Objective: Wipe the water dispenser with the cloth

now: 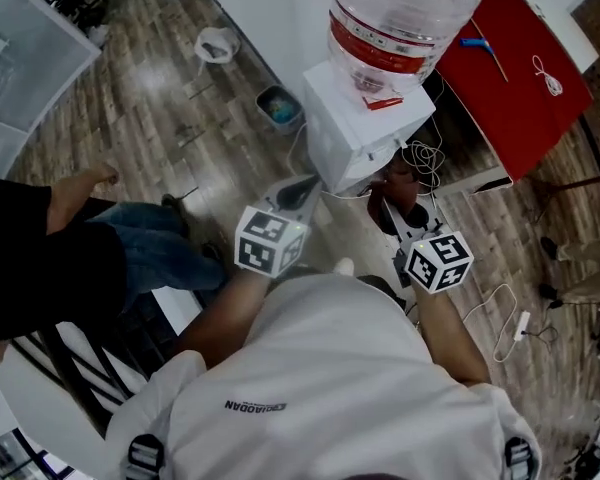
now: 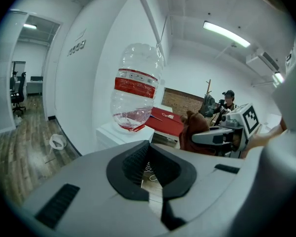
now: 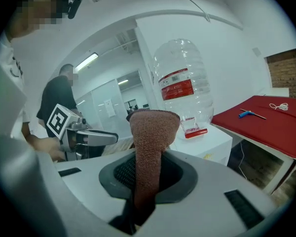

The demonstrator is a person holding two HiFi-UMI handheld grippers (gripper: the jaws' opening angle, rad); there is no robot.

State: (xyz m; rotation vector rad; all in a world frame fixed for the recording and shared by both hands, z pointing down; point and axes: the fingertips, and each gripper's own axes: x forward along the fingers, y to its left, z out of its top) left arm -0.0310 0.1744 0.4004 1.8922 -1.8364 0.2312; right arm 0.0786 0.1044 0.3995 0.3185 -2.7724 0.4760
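Observation:
The white water dispenser (image 1: pixel 365 128) stands against the wall with a clear, nearly empty bottle (image 1: pixel 400 18) with a red label on top. My right gripper (image 1: pixel 405 208) is shut on a brown cloth (image 3: pixel 150 142), which sticks up past the jaws, close to the dispenser's front near corner. In the head view the cloth (image 1: pixel 395 186) shows as a dark patch under the dispenser's edge. My left gripper (image 2: pixel 147 144) is shut with nothing in it. It points at the dispenser's left side (image 2: pixel 119 135) from a short way off, and its tip (image 1: pixel 302 186) is just short of the box.
A red table (image 1: pixel 515 68) with a blue tool and a cord stands right of the dispenser. Loose cables (image 1: pixel 420 158) hang beside it. A small bin (image 1: pixel 278 106) and a white bag (image 1: pixel 216 44) lie on the wood floor by the wall. Another person (image 1: pixel 70 258) stands at the left.

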